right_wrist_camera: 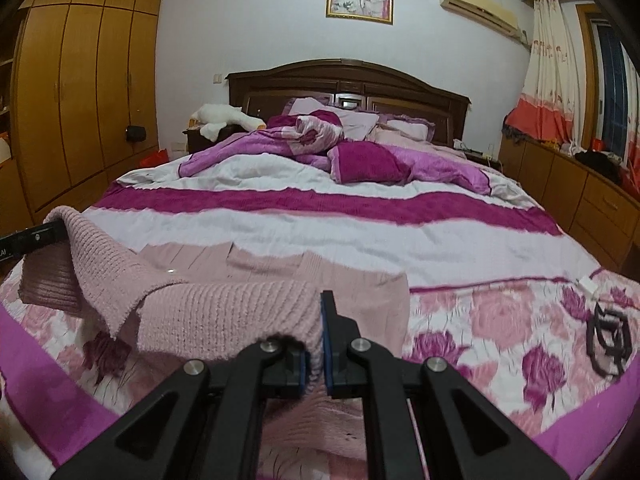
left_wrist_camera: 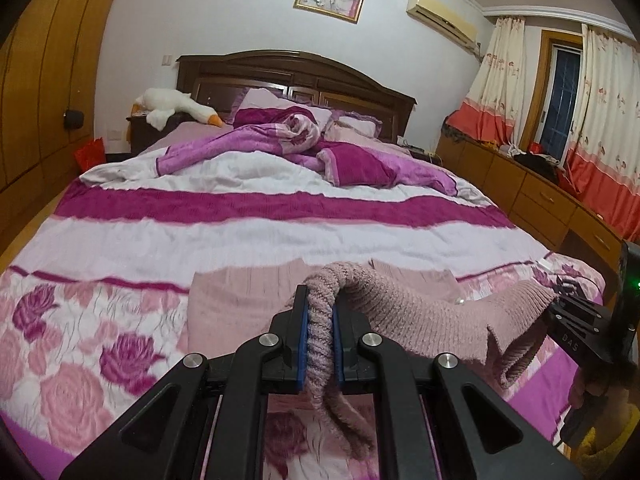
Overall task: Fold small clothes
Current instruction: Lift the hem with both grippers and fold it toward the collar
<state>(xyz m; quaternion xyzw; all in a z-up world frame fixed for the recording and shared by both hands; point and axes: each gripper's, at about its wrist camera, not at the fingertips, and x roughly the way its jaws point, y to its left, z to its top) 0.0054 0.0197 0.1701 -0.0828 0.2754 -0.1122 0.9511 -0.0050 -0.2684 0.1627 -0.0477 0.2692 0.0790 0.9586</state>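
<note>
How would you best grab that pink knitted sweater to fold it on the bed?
By its near edge, at two spread points, coming from the foot of the bed. The pink sweater lies flat with that ribbed edge closest, and both the left gripper and right gripper are shut on it there, so the stretch between them lifts evenly.

- Both views are lit by soft, even indoor light; the white back wall (left_wrist_camera: 248, 12) is the brightest area, with no hard glare.
- The window (left_wrist_camera: 562, 92) behind the cream-and-orange patterned curtains (left_wrist_camera: 600, 120) is dark.
- Strong fisheye bending curves the tall orange-brown wooden wardrobe (right_wrist_camera: 80, 92) and the ceiling moulding; the frame corners fall into black vignette.
- The floral pink-and-purple quilted bedspread (left_wrist_camera: 80, 340) smears with blur towards the lower edges.
- The pink ribbed knitted garment (right_wrist_camera: 224, 312) casts only a faint shadow beneath its lifted fold.
- Small highlights sit on the silver bolts of the black gripper (left_wrist_camera: 320, 320).
</note>
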